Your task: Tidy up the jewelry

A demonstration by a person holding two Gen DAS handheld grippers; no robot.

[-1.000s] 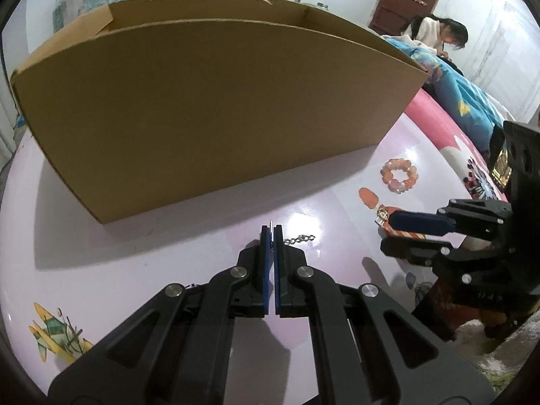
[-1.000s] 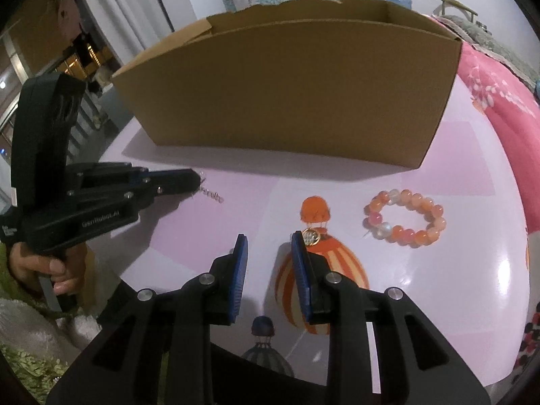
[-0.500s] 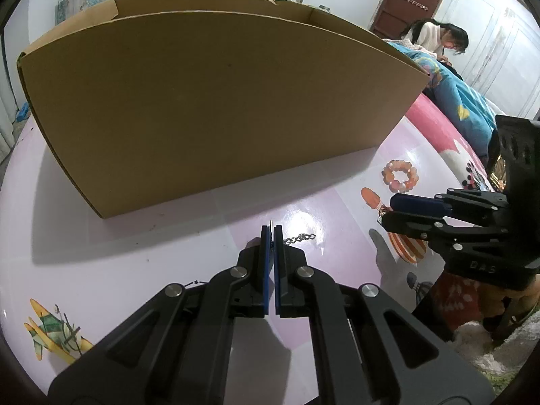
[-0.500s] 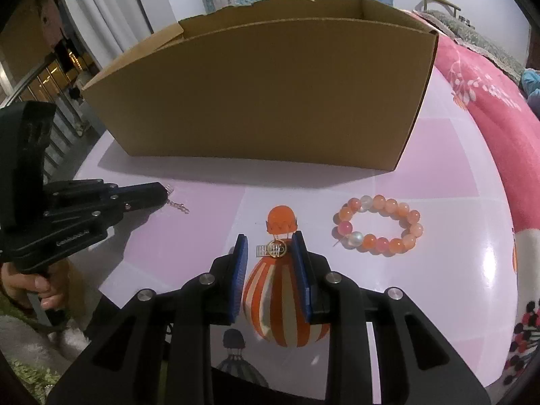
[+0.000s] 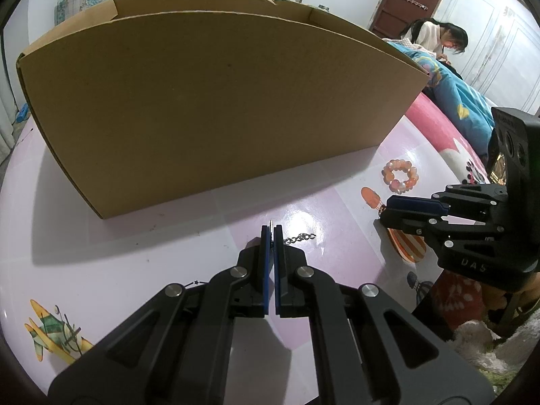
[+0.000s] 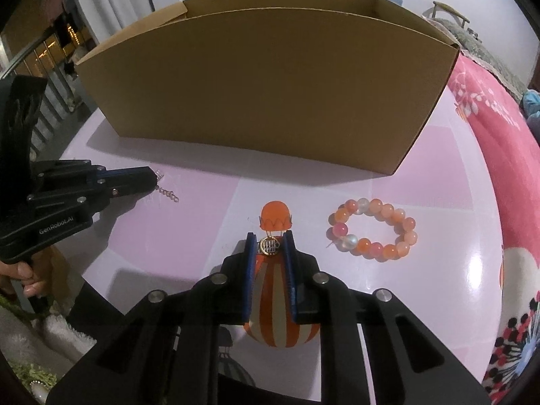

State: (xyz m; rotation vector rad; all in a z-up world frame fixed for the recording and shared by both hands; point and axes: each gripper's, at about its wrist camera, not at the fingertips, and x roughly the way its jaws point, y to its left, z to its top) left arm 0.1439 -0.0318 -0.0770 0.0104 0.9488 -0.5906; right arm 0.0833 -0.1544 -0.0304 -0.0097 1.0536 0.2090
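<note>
My left gripper (image 5: 271, 227) is shut on the clasp end of a thin silver chain (image 5: 299, 238), which trails right on the pink table; it also shows in the right wrist view (image 6: 167, 194) beside the left gripper (image 6: 148, 175). My right gripper (image 6: 269, 238) is open, its jaws on either side of a small gold ring (image 6: 269, 246) lying on the table. It shows in the left wrist view (image 5: 384, 207). An orange and pink bead bracelet (image 6: 373, 229) lies to the right of the ring, also in the left wrist view (image 5: 400, 176).
A large open cardboard box (image 6: 266, 91) stands behind the jewelry, also in the left wrist view (image 5: 216, 111). The table (image 6: 449, 202) bears balloon and aeroplane prints. A person sits at the far right (image 5: 445, 38).
My right gripper moved forward until its open jaws stand on either side of the gold ring. My left gripper has stayed shut on the chain, shifting slightly.
</note>
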